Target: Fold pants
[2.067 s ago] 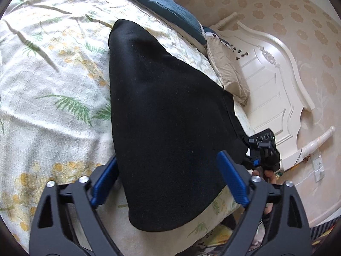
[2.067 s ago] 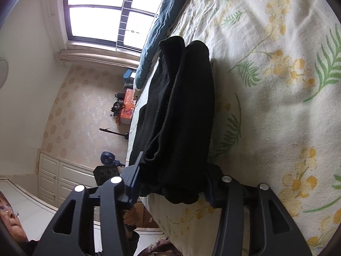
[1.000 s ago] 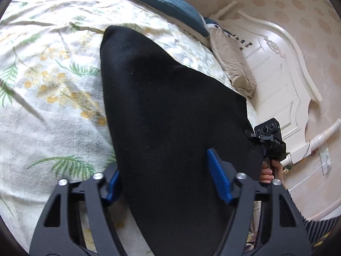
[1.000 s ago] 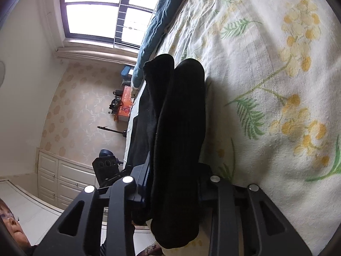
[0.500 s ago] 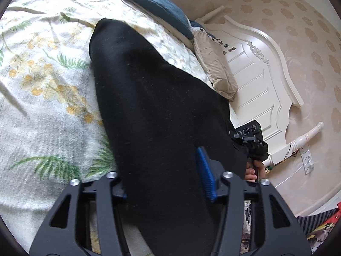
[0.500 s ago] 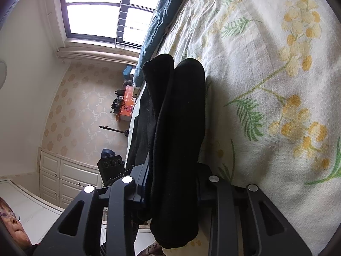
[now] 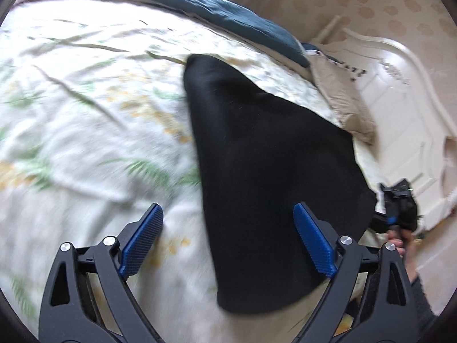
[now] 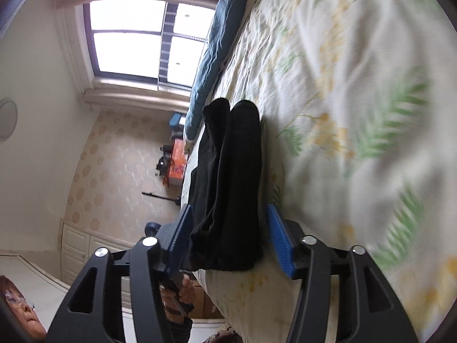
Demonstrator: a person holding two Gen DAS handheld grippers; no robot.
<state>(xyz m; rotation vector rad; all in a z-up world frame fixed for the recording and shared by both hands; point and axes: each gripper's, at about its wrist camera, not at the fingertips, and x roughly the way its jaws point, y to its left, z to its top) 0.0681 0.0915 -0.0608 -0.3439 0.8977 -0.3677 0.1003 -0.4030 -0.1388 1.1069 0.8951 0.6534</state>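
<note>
Both tongs, left (image 7: 228,245) and right (image 8: 231,237), are opening off the pants (image 7: 268,171); we judge them folded, lying flat on the bed (image 7: 85,114), little left.

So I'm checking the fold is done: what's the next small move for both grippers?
Probably draw both back. The black pants lie folded on the bedspread; the left gripper and right gripper are opening, pads clear of the cloth.

The left wrist view looks down close over the pants (image 7: 265,177) toward the headboard (image 7: 400,108). The right wrist view, rolled sideways, looks low along the bed (image 8: 357,100) toward the window (image 8: 148,40). Both share the pants.
</note>
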